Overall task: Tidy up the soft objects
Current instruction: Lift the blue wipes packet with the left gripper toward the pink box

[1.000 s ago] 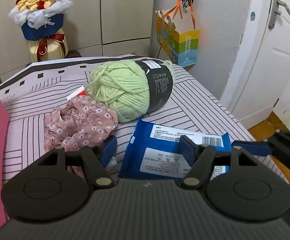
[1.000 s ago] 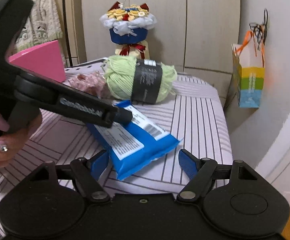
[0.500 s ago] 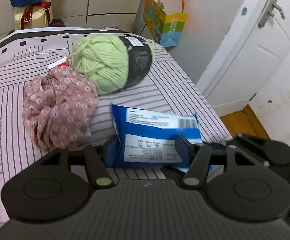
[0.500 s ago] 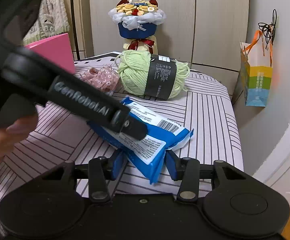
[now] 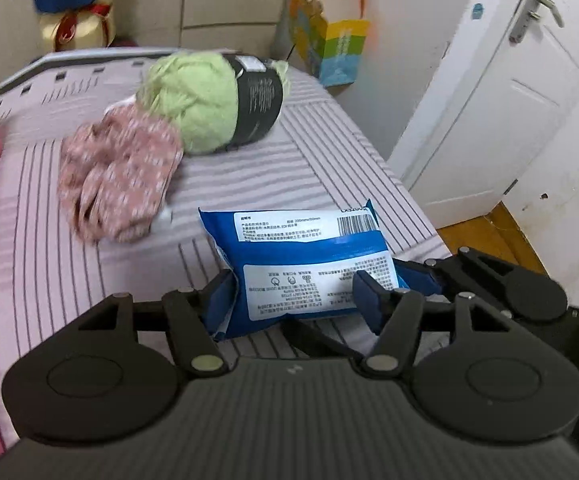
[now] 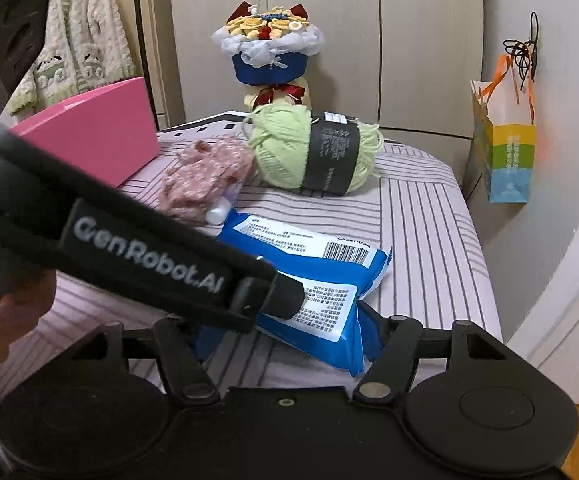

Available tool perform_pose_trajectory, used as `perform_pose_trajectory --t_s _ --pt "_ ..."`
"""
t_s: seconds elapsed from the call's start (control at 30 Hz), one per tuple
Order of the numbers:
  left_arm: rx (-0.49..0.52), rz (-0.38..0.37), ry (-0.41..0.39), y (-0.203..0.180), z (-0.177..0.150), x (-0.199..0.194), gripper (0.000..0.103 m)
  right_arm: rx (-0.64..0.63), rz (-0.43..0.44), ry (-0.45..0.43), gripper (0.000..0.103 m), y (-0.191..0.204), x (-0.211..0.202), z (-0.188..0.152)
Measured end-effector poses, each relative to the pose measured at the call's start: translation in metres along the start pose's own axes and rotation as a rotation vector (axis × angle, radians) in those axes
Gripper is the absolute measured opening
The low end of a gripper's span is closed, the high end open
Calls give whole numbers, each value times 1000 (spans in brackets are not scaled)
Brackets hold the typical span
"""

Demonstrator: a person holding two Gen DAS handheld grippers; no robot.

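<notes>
A blue wipes pack (image 5: 289,236) lies near the front of the striped bed (image 5: 329,160). My left gripper (image 5: 294,304) straddles its near end. The pads press the crumpled wrapper while the jaws are opening slightly. In the right wrist view that gripper's finger (image 6: 285,296) lies across the pack (image 6: 309,248). My right gripper (image 6: 287,340) has the pack's near edge between its fingers, and its jaws are opening. Behind lie a green yarn ball (image 5: 201,100) (image 6: 281,144) and a pink floral cloth (image 5: 117,176) (image 6: 201,176).
A pink box (image 6: 89,132) stands on the bed's left side. A bouquet (image 6: 267,52) stands behind the bed by the cupboards. A paper gift bag (image 6: 505,152) hangs on the right wall, and a white door (image 5: 509,100) is beyond it. A hand (image 6: 5,320) holds the left gripper.
The left gripper came forward onto the blue pack. The right gripper squeezed the pack's near end, then widened again. The pack's near end now sits bent and raised.
</notes>
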State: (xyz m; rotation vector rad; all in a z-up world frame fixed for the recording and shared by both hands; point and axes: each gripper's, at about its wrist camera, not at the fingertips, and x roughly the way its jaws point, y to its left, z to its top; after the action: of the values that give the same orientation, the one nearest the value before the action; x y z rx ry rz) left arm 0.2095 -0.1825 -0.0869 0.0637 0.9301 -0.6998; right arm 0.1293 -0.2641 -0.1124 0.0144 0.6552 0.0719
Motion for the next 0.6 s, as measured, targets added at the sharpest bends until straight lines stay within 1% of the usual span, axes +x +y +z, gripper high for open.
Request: perform_pose_trajectory --t_s 0.17,0.37,0.6 --pt "1 9 -7 -7 -13 -24 62 1 -17 -14 71 17 -23 -6" --pt "2 7 -5 -10 -32 -53 63 -18 20 21 73 33 -48 -7" --pt "-24 -42 -2 -5 -58 -85 63 -100 12 39 77 63 -77 -11"
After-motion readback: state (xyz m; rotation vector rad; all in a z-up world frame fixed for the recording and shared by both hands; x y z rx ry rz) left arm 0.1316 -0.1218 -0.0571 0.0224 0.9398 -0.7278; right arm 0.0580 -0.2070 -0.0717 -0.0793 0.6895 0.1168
